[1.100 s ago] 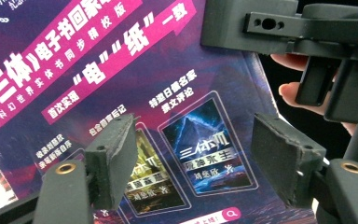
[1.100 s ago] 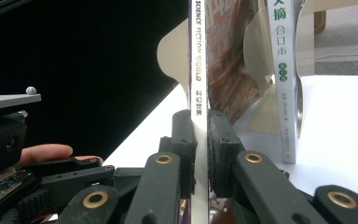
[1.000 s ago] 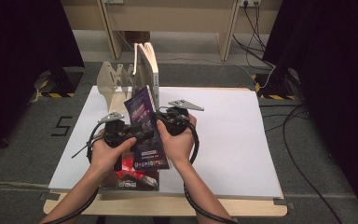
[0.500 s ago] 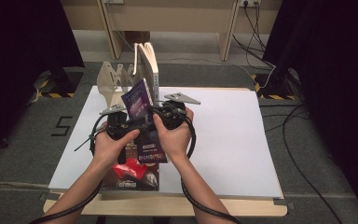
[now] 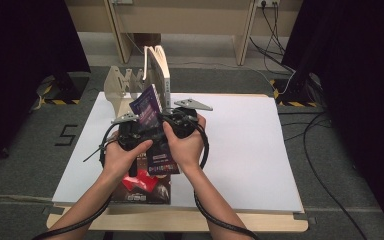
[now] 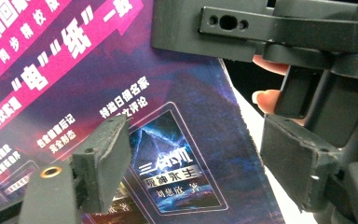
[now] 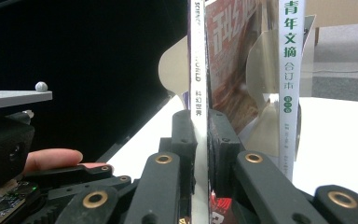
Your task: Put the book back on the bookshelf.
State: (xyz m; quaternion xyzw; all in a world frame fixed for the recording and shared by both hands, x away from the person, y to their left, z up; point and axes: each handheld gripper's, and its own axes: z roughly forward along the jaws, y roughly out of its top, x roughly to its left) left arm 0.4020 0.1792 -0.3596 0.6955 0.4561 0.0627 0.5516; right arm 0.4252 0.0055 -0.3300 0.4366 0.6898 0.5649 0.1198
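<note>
Since a second ago: purple glossy magazine (image 5: 152, 131) carried up and away from the table's near edge, towards the pale wooden slotted book rack (image 5: 122, 82); left gripper (image 5: 130, 136) jaws just been opening, cover lying between them but untouched by the pads.

Largest first: white rectangular table (image 5: 250, 150), grey carpet (image 5: 345, 165) around it, black curtains either side, wooden furniture legs beyond. On the rack, one white-spined book (image 5: 159, 75) standing upright. Towards the near edge from the rack, a dark red-covered magazine (image 5: 147, 187) lying flat. Above that, the purple magazine, lifted and tilted, top corner just short of the rack, nearly touching. Right gripper (image 7: 200, 135) clamped tight on its spine edge, sole hold now.

Risk, as judged: thin limp magazine held by one narrow pinch, so sagging or swinging likely; corner catching a rack divider or nudging the standing book over; slipping from the pads if jolted.
</note>
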